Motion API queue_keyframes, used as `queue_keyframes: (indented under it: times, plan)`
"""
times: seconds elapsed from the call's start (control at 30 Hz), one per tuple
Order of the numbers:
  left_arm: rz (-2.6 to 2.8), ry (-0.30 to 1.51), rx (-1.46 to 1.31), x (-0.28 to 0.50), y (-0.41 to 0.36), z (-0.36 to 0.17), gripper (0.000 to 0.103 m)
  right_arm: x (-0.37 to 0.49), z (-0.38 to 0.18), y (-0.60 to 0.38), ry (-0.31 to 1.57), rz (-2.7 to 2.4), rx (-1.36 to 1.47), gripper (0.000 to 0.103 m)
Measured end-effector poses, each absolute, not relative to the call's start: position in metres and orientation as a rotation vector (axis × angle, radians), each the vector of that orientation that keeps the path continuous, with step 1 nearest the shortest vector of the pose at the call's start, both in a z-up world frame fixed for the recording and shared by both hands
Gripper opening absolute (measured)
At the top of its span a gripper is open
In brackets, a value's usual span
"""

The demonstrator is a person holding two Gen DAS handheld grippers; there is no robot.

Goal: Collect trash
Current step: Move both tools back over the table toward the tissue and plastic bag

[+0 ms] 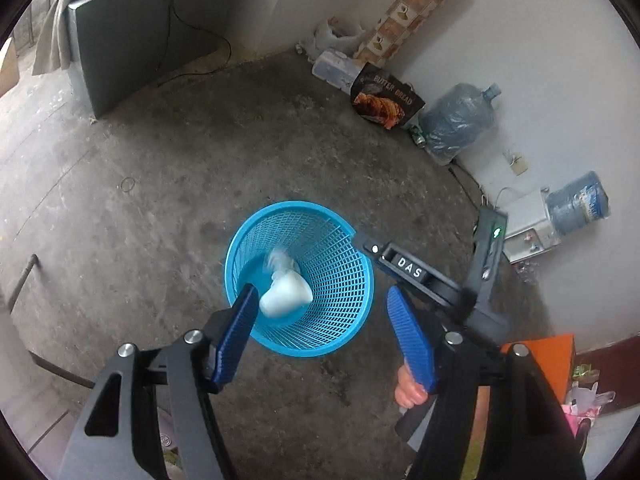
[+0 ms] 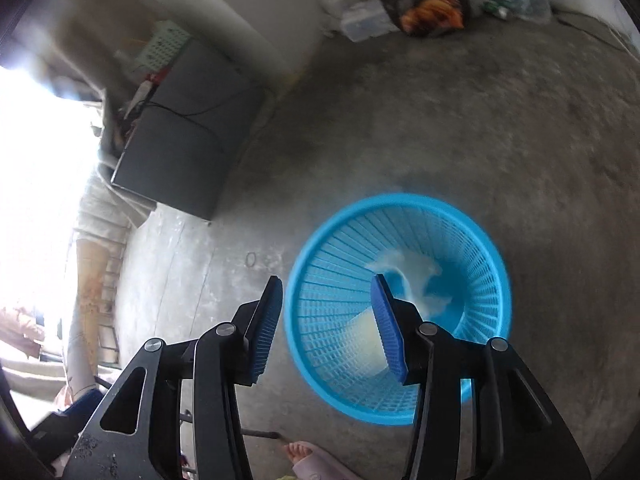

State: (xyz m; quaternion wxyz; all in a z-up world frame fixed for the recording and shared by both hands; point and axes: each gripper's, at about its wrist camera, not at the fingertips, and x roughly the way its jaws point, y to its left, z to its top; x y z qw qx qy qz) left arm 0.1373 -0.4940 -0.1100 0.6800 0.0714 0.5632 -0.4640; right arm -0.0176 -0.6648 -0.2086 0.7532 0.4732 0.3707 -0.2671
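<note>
A blue mesh waste basket (image 1: 344,280) stands on the concrete floor; it also shows in the right wrist view (image 2: 476,248). A white paper cup (image 1: 286,298) and a blurred white scrap (image 1: 280,260) are inside it; they show in the right wrist view as a cup (image 2: 366,340) and scrap (image 2: 416,272). My left gripper (image 1: 324,316) is open and empty above the basket's near rim. My right gripper (image 2: 326,304) is open and empty over the basket's left rim; its body (image 1: 416,272) shows in the left wrist view to the right of the basket.
A butter bread bag (image 1: 384,100), a plastic box (image 1: 334,68), water jugs (image 1: 460,120) and a white dispenser (image 1: 528,224) line the far wall. A grey cabinet (image 1: 120,40) stands at left. An orange box (image 1: 548,360) sits at right. A rubber band (image 1: 128,184) lies on the floor.
</note>
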Motion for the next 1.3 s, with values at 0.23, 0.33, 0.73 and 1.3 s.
queue_keyframes:
  times: [0.23,0.33,0.73,1.3]
  plan:
    - [-1.052,1.129,0.133,0.145,-0.447,-0.044,0.071,-0.038,-0.176,-0.654,0.793,-0.561,0.949,0.050]
    - [-1.059,1.039,0.172,0.148,-0.408,-0.004,0.074,-0.040,-0.154,-0.646,0.789,-0.537,0.888,0.053]
    - [-0.814,0.916,-0.005,0.202,-0.183,0.109,0.092,0.014,-0.037,-0.550,0.821,-0.265,0.638,0.068]
    - [-0.415,0.910,-0.260,0.284,0.069,0.102,0.097,0.150,0.022,-0.373,0.956,0.301,0.590,0.074]
